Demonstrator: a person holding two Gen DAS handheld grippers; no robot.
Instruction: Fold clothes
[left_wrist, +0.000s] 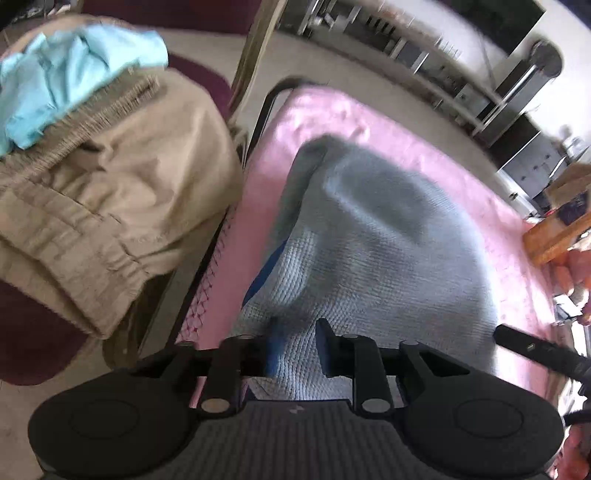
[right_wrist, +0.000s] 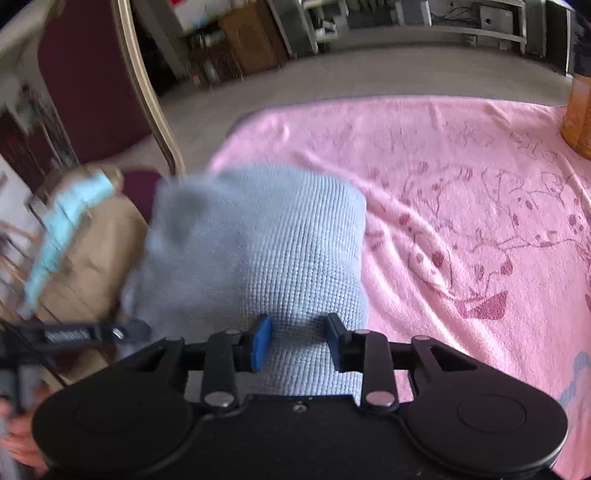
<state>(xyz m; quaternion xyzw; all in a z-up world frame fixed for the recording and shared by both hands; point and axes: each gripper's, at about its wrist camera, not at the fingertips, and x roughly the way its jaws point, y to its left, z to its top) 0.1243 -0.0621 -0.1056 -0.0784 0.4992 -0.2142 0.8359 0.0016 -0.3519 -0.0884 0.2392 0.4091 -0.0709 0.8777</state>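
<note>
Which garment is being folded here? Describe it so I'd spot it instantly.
Find the pink blanket covering the work surface. On it lies the grey-blue waffle-knit garment, between both hand-held grippers' fingers. Unlike the beige clothes piled on the chair, it has a gridded knit.

Both claws are the same build: matte black plastic, two big round housings with a faint circle on each, and linkage arms pinned with silver rivets. The left claw has a ribbed grey panel in the middle with a tiny logo. The right claw has bright blue pads and one small centre screw.
</note>
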